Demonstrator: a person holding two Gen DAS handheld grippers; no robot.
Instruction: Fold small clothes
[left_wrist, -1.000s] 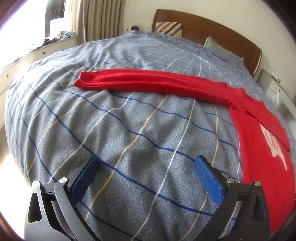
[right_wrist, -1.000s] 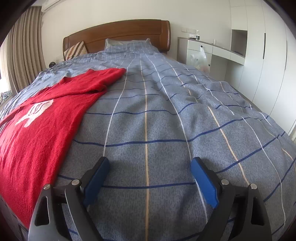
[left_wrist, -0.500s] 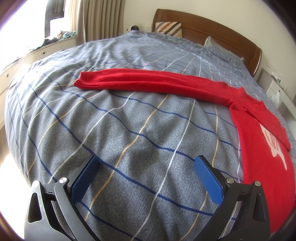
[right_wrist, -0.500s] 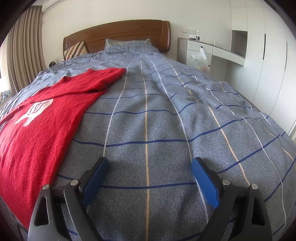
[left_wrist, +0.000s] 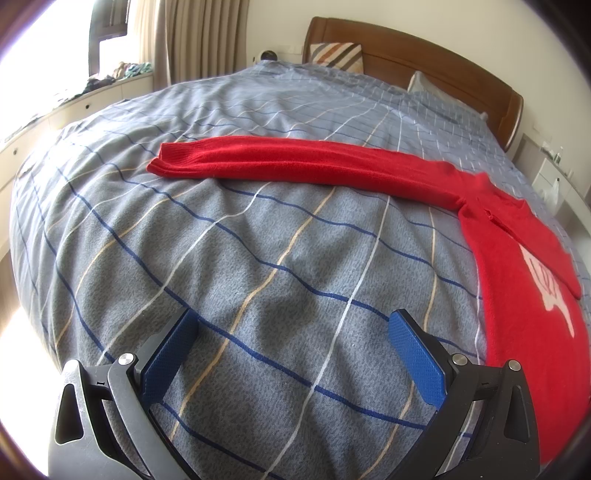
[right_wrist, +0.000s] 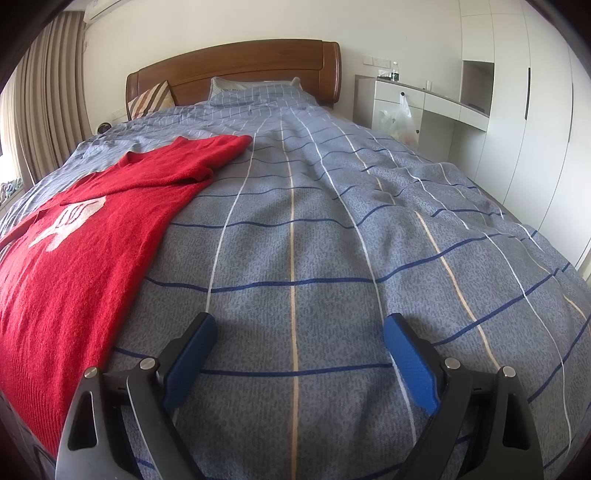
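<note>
A red knit sweater (left_wrist: 517, 273) with a white print lies flat on the bed. In the left wrist view one long sleeve (left_wrist: 295, 162) stretches out to the left across the bedspread. In the right wrist view the sweater's body (right_wrist: 77, 258) lies at the left, and the other sleeve (right_wrist: 207, 155) is folded over near the shoulder. My left gripper (left_wrist: 293, 328) is open and empty, low over bare bedspread left of the sweater's body. My right gripper (right_wrist: 299, 332) is open and empty over bedspread right of the sweater.
The bed has a grey-blue checked bedspread (right_wrist: 332, 221) and a wooden headboard (right_wrist: 236, 70) with pillows. A low cabinet (left_wrist: 74, 107) by the window stands to the left. A white desk (right_wrist: 424, 107) and wardrobes (right_wrist: 535, 129) stand to the right.
The right gripper has shifted slightly to the right, so the sweater sits a little further left in its view. The left gripper has not moved.
</note>
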